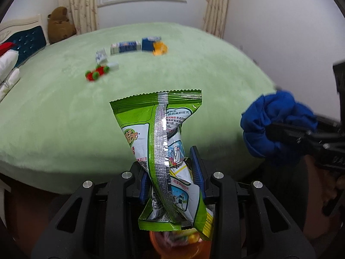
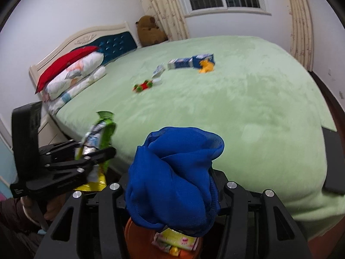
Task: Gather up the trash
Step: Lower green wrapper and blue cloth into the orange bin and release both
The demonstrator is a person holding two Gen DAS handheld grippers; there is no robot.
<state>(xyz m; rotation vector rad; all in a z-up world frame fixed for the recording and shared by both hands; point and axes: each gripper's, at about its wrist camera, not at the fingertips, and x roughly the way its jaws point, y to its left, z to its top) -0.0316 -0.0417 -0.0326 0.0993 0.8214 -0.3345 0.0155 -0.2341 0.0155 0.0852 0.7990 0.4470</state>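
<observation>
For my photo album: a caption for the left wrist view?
Left gripper holds a green snack bag over an orange bin.

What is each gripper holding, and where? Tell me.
Left gripper pinches the green snack wrapper across its twisted middle. Right gripper clamps the bunched blue cloth around its lower bulk.

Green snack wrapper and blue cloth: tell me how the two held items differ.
The green snack wrapper is printed, glossy foil with a silver seam; the blue cloth is plain, matte fabric. The wrapper stands up flat and twisted between the fingers of the left gripper; the cloth is bunched into a rounded wad in the right gripper. The wrapper has crisp serrated edges; the cloth has soft folds. Both are clamped above an orange bin holding other wrappers.
</observation>
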